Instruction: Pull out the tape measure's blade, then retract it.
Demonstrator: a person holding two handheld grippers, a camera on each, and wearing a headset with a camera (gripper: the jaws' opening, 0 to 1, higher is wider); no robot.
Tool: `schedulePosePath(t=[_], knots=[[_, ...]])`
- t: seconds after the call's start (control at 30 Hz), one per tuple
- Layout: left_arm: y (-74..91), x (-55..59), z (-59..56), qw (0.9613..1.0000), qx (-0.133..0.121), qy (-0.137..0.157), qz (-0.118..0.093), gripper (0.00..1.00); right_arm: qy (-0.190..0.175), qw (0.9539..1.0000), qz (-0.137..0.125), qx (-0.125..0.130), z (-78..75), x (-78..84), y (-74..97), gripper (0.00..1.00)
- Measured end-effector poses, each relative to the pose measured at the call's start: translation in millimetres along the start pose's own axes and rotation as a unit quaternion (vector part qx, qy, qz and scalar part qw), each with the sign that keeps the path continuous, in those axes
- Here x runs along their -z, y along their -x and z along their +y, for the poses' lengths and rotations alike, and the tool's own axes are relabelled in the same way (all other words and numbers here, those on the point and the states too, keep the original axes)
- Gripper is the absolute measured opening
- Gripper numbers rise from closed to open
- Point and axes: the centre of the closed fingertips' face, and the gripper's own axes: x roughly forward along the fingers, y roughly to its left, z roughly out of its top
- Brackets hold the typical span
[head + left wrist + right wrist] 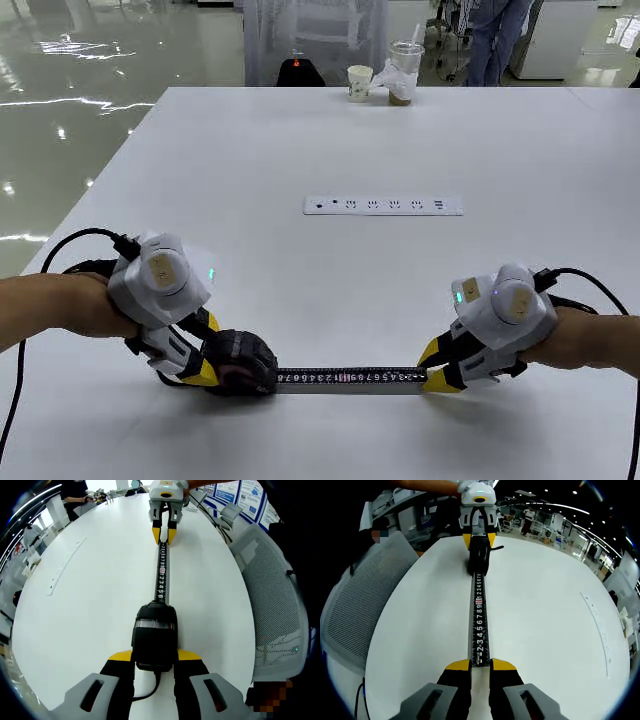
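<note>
The left gripper (pixel 212 352) is closed partly around the black tape measure (pixel 243 362), one yellow jaw pressing on each side of its case, near the front edge of the white counter (pixel 300 140). The blade (pixel 345 377) lies flat on the counter, drawn out from the case toward the right gripper (pixel 434 368). The right gripper has its jaws nearly together and pinches the end of the blade between them.

Black tape measure case (pixel 240 360), perhaps reddish-sided; dark blade (pixel 350 377), white numerals; fingers (pixel 120 656) yellow-tipped; table (pixel 350 140) white.
</note>
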Motion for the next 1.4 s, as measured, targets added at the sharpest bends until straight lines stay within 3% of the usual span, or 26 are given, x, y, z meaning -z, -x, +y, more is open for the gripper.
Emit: schedulePosePath(t=[0.7, 1.4], knots=[[-0.9, -0.8, -0.8, 1.0000, 0.000, -0.002, 0.005, 0.24, -0.010, 0.9996, 0.025, 0.006, 0.9, 33.9, 22.0, 0.09], [-0.9, -1.3, -0.6, 0.9999, -0.013, -0.002, 0.002, 0.25, -0.013, 0.9994, 0.031, 0.007, 1.4, 37.7, 23.2, 0.10]])
